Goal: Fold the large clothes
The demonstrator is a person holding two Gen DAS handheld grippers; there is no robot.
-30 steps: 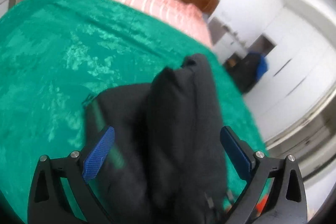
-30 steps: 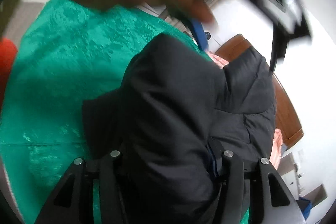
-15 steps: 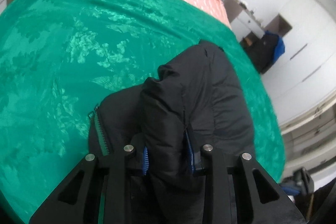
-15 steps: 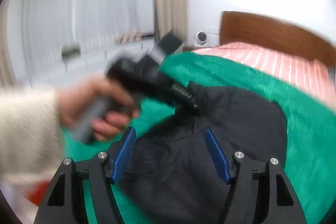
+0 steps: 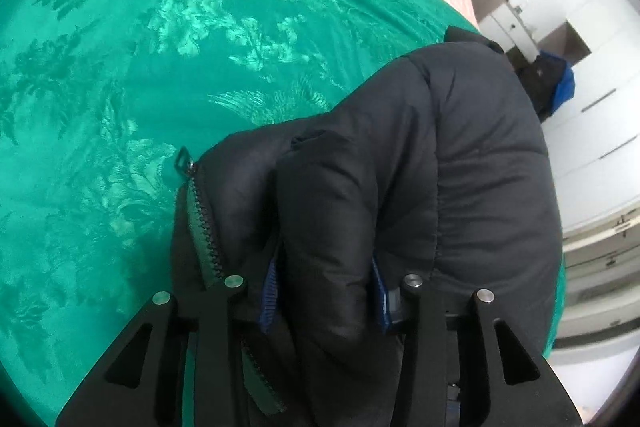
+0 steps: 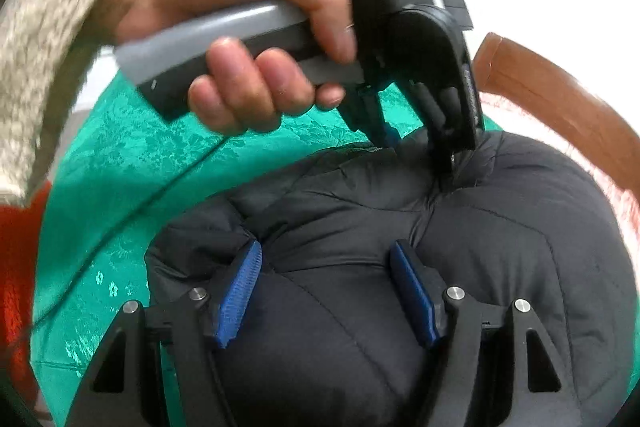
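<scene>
The bed (image 5: 120,107) under its green cover carries the black padded jacket (image 5: 460,167) bunched near its right edge. The left gripper (image 5: 324,291) has just eased its jaws, still clamped on a jacket fold; the right gripper (image 6: 332,291) hovers with jaws apart.

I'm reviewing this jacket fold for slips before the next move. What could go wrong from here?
The left hand-held gripper pinches only a puffy ridge of the black jacket, and its jaws have just been opening, so the slick padding may slide out. The right hand-held gripper straddles the jacket with open pads, so it would not catch a slip. The zipper lies exposed at the edge and could snag the green bedspread.
</scene>
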